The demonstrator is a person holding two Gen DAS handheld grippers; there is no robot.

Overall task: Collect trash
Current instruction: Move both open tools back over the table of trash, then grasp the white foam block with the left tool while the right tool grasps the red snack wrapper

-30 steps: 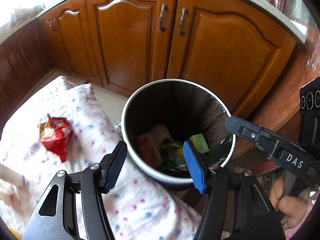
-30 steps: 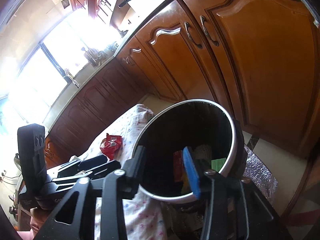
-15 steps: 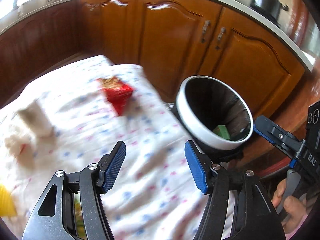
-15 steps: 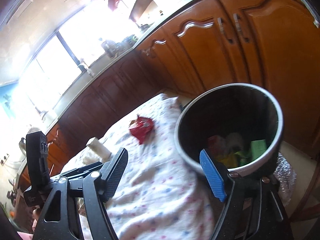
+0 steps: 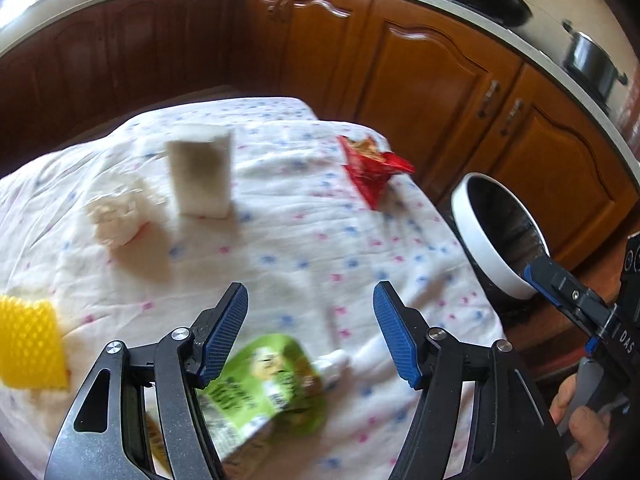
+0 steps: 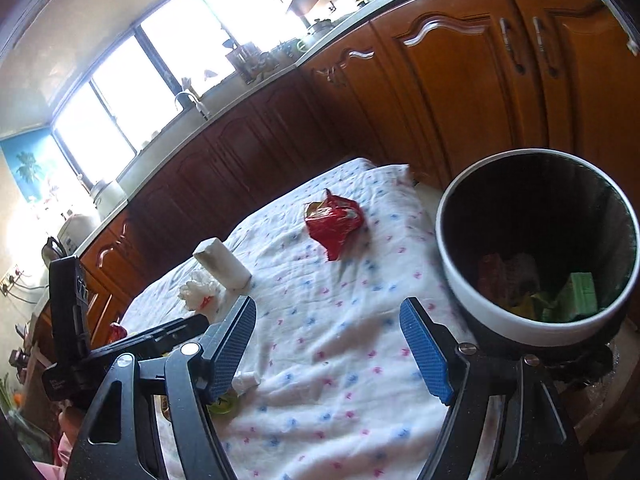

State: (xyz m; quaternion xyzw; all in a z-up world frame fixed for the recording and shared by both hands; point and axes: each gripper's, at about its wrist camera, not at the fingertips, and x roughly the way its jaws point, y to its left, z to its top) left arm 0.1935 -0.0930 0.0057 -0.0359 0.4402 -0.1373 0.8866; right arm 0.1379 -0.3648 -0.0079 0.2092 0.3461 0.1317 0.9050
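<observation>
Left claw (image 5: 310,330) is held empty over the green pouch (image 5: 264,384) on the clothed worktop (image 5: 304,240), jaws opening, presumably for the next pick, while right claw (image 6: 328,344) is kept wide open and empty beside the bin (image 6: 472,304), red wrapper (image 6: 334,222) uncollected

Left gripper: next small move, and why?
Probably ease the left gripper down and slightly toward its left finger so it straddles the green pouch. Its jaws are opening with nothing between them; the pouch lies on the cloth just below, partly under that finger, still outside the bin.
</observation>
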